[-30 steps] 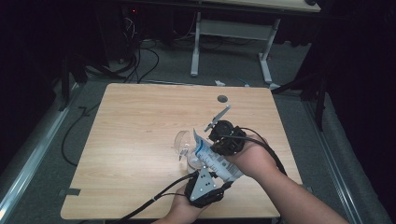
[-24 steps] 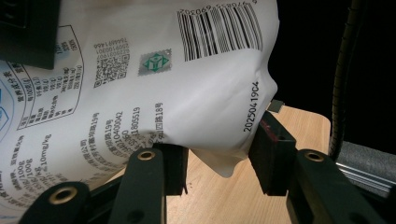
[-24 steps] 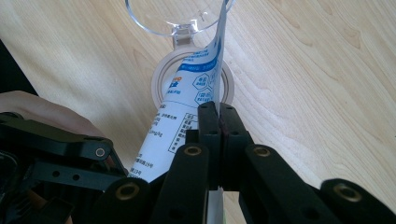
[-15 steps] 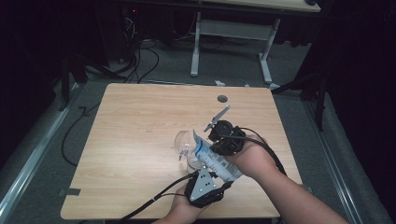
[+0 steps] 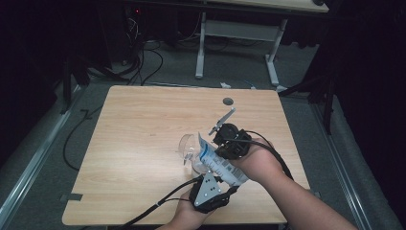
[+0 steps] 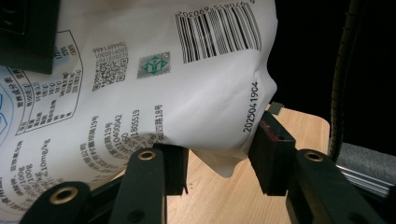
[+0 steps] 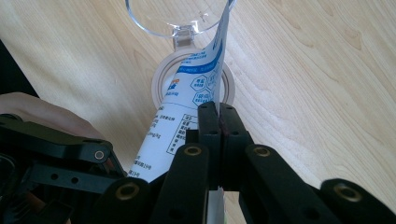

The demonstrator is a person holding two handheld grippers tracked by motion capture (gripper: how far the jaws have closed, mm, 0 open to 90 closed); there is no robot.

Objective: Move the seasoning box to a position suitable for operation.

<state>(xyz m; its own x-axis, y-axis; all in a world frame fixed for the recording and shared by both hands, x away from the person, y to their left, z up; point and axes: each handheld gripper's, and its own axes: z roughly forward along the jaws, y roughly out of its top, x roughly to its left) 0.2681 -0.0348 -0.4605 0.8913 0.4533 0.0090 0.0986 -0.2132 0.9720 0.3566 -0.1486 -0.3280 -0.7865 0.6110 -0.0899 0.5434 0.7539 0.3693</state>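
Note:
A white pouch (image 5: 218, 163) with blue print and a barcode is held tilted between both grippers near the table's front right. My left gripper (image 6: 219, 158) grips the pouch's (image 6: 154, 79) bulging lower end, a pad on either side of it. My right gripper (image 7: 219, 116) is shut on the pouch's (image 7: 187, 107) thin flat edge. The pouch's top end points down at a clear plastic container (image 7: 161, 79) with a round mouth and a flipped-open clear lid (image 7: 173, 14). In the high view the container (image 5: 187, 146) stands just left of the right gripper (image 5: 214, 151), with the left gripper (image 5: 210, 176) below.
The wooden table (image 5: 143, 124) has a small round grommet hole (image 5: 228, 101) near its far edge. Black cables (image 5: 158, 206) trail off the front edge. Beyond the table stand another desk's white legs (image 5: 201, 48) and floor cables.

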